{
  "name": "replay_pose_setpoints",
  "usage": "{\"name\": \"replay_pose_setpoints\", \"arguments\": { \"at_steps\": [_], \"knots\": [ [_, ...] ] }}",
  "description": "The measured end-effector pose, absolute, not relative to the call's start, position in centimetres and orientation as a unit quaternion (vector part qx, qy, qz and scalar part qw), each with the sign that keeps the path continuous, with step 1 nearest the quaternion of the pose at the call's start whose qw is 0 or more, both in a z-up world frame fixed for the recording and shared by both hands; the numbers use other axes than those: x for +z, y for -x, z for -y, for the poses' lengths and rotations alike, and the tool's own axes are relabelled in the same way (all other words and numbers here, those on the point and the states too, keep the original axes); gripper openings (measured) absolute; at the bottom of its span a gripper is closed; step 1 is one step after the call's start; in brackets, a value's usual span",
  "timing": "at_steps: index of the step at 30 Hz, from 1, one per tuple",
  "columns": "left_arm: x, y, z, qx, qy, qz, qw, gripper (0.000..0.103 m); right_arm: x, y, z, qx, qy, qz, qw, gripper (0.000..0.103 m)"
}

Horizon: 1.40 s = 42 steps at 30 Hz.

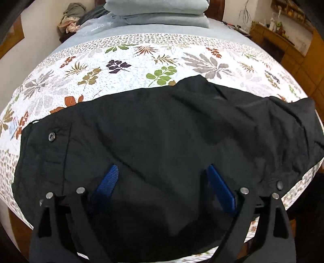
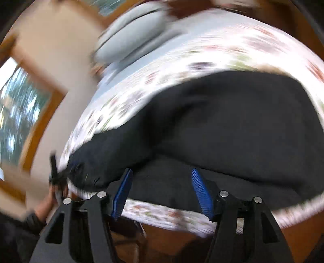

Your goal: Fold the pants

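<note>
Black pants (image 1: pixel 162 131) lie spread across the near part of a bed with a leaf-print cover (image 1: pixel 121 60). The waist with a dark button (image 1: pixel 52 137) lies at the left; a second button (image 1: pixel 279 184) sits near the right edge. My left gripper (image 1: pixel 163 172) is open, its blue pads (image 1: pixel 107 182) apart just above the cloth, holding nothing. The right wrist view is motion-blurred: the pants (image 2: pixel 232 125) fill its right side, and my right gripper (image 2: pixel 162 178) is open over the pants' near edge at the bed's edge.
Folded grey blankets (image 1: pixel 160 14) are stacked at the head of the bed. A pile of clothes (image 1: pixel 70 18) lies at the back left. Wooden furniture (image 1: pixel 293 44) stands at the right. A window (image 2: pixel 18 113) is left of the bed.
</note>
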<state>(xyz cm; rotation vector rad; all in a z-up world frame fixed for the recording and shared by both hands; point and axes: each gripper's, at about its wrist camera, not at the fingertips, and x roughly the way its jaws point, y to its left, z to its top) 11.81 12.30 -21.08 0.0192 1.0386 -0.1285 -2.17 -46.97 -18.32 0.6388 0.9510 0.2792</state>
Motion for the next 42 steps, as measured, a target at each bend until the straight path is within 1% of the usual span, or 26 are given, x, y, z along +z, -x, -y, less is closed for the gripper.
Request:
{"name": "replay_pose_setpoints", "arguments": {
  "at_steps": [1,4,7,11,13,14,17,19,20,22,23,27,30,33,35,39,42],
  "knots": [
    [-21.3,-11.8,-12.1,-0.059,-0.011,-0.5,0.864,0.09,-19.4,3.0,49.1,0.112,-0.346,-0.438,0.822,0.063],
    [-22.0,-11.9,-11.4,-0.044,-0.03,-0.503,0.863,0.09,-22.1,4.3,52.7,0.084,-0.427,-0.416,0.799,0.063],
    [-22.3,-12.1,-11.1,-0.036,-0.036,-0.509,0.859,0.091,-24.1,4.6,54.1,0.077,-0.467,-0.395,0.787,0.063],
    [-22.5,-12.4,-10.8,-0.03,-0.044,-0.518,0.854,0.091,-25.2,4.0,54.4,0.08,-0.498,-0.365,0.783,0.062],
    [-22.5,-12.5,-10.8,-0.029,-0.043,-0.522,0.852,0.091,-24.9,3.5,53.8,0.078,-0.496,-0.362,0.786,0.054],
    [-22.6,-12.6,-10.9,-0.029,-0.042,-0.523,0.851,0.091,-25.0,3.1,53.6,0.077,-0.492,-0.362,0.788,0.046],
    [-22.8,-12.7,-10.7,-0.026,-0.045,-0.525,0.849,0.092,-26.1,2.9,54.3,0.071,-0.525,-0.361,0.768,0.04],
    [-22.9,-12.7,-10.6,-0.022,-0.047,-0.525,0.85,0.093,-26.8,3.0,54.8,0.066,-0.554,-0.348,0.753,0.022],
    [-22.9,-12.7,-10.6,-0.022,-0.047,-0.525,0.85,0.093,-26.7,3.1,55.0,0.061,-0.549,-0.35,0.756,0.011],
    [-23.0,-12.7,-10.6,-0.023,-0.048,-0.525,0.849,0.093,-25.6,3.5,55.6,0.058,-0.533,-0.344,0.771,0.009],
    [-23.0,-12.7,-10.6,-0.024,-0.047,-0.526,0.849,0.093,-24.9,3.7,56.0,0.062,-0.529,-0.335,0.778,0.006],
    [-23.1,-12.9,-10.6,-0.027,-0.052,-0.528,0.847,0.094,-20.2,5.6,57.7,0.059,-0.496,-0.3,0.813,0.005],
    [-23.3,-13.0,-10.5,-0.031,-0.059,-0.529,0.846,0.095,-18.5,6.8,59.4,0.042,-0.474,-0.314,0.821,0.005],
    [-23.4,-13.0,-10.5,-0.031,-0.062,-0.53,0.845,0.097,-20.7,6.7,59.9,0.007,-0.44,-0.385,0.811,0.005],
    [-23.4,-13.1,-10.5,-0.029,-0.064,-0.53,0.845,0.097,-23.3,6.7,60.1,-0.014,-0.447,-0.421,0.789,0.005],
    [-23.4,-13.1,-10.4,-0.027,-0.065,-0.533,0.843,0.097,-26.8,9.4,60.6,-0.015,-0.501,-0.412,0.761,0.006],
    [-23.0,-13.2,-10.4,-0.02,-0.061,-0.537,0.841,0.096,-26.2,10.9,60.2,-0.015,-0.471,-0.417,0.778,0.006]
  ]
}}
